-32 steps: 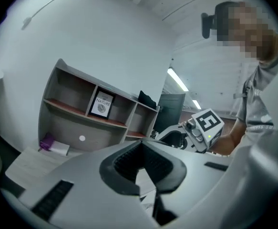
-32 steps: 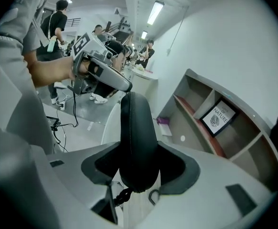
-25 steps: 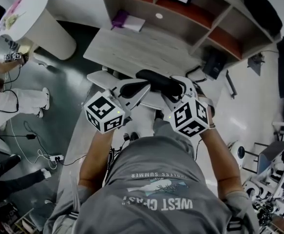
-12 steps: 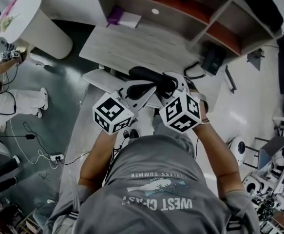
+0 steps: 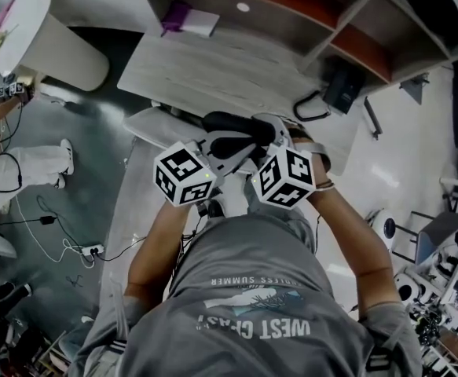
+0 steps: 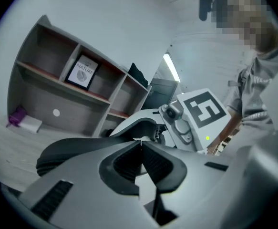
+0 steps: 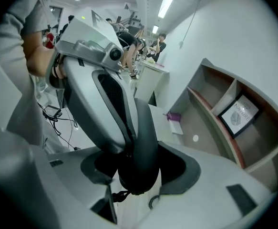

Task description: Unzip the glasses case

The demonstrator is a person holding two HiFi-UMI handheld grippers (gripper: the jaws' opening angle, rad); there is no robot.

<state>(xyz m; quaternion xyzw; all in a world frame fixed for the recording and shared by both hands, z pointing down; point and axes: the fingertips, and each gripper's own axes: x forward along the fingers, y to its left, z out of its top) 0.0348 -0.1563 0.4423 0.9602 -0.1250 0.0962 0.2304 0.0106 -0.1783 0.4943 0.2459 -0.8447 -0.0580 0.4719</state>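
Black case (image 7: 141, 137) sits gripped between the right gripper's (image 7: 139, 173) wide jaws; left gripper's (image 6: 139, 142) jaws are clenched shut against its side.

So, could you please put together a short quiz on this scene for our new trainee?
1. True or false: the fingers of the left gripper stand wide apart.
2. What sits between the fingers of the right gripper? A: a mug. B: the black glasses case. C: a coil of cable.
3. In the left gripper view, what stands in the upper compartment of the shelf?

Key
1. False: the fingers are together.
2. B.
3. A framed picture.
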